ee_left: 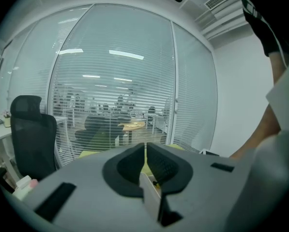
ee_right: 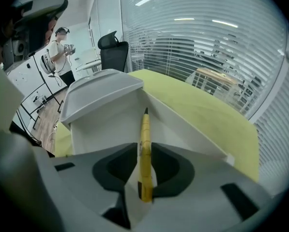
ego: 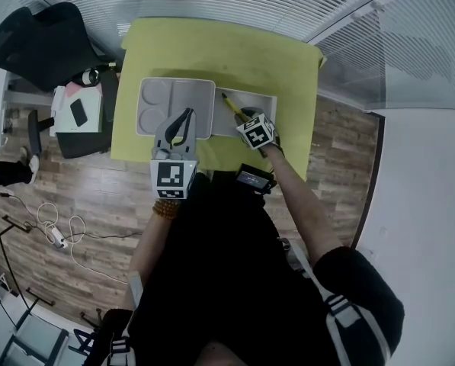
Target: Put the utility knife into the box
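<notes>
The slim yellow utility knife [ego: 232,106] with a dark nose looks light and stiff. Its smooth plastic shell would likely slide in hard pads, so the flat sides of the mid-body are the sensible place to pinch, well back from the blade end (whether any blade is out is too small to tell). It sits between the jaws of the right gripper [ee_right: 144,153], nose slanting down toward 11 o'clock inside the walls of the open white plastic box [ego: 259,97]; whether the tip touches the bottom cannot be told. The jaws stand parted with a hairline gap at each side, so they seem to cradle the knife rather than clamp it. The left gripper [ee_left: 145,153] is closed up and carries nothing, hovering above the moulded white lid [ego: 174,97] that lies open at the box's 9 o'clock. Everything rests on a flat yellow-green tabletop [ego: 212,44]. Brown wood-plank flooring [ego: 82,181] surrounds it, a black office chair [ego: 44,40] stands at the table's 10 o'clock, and a glass wall hung with white blinds [ee_right: 207,42] closes off 12 o'clock.
</notes>
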Tool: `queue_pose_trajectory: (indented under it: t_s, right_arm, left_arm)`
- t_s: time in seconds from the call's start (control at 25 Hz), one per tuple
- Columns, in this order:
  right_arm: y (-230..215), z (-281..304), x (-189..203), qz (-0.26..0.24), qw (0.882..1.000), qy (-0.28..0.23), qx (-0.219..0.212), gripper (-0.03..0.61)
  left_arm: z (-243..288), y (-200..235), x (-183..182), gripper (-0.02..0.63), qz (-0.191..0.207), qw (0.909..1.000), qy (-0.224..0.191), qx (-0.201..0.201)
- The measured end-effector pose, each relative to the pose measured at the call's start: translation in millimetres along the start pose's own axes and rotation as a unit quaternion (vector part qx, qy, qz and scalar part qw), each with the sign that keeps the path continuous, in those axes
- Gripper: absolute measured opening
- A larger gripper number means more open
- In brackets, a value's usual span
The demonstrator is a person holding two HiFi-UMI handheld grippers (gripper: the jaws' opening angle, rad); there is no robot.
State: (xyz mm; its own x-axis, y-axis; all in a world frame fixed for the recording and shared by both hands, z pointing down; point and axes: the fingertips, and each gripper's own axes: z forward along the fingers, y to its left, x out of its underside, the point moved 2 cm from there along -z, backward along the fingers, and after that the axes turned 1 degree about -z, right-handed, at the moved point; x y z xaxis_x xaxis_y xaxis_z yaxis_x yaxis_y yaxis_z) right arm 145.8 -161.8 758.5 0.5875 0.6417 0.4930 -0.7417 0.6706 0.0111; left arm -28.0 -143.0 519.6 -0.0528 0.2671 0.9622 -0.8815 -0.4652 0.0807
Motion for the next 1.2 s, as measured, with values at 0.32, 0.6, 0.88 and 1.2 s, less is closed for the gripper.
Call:
queue_pose_trajectory:
  t_s: [0.32,0.6,0.88,1.2]
  right_arm:
    - [-5,-15,-9,-0.007,1.000,-0.007,0.012,0.089]
    - [-10,-33,-19,-0.004,0.999,-0.030,0.020,0.089]
    - [-17,-57,-39,-0.011,0.998,-0.061,0.033,0.089]
    - [-20,-82,-63,-0.010,0.994,-0.100,0.043,0.089]
  left_arm:
    - [-3,-1,-9,0.023,0.004,0.9999,-0.013,0.003]
    - [-2,-7,-17,0.023,0.010,0.9995,-0.026,0.011]
    - [2,-15,-29,0.021,0.022,0.9987,-0.040,0.023]
    - [2,-20,-35,0.022,0.029,0.9981,-0.046,0.030]
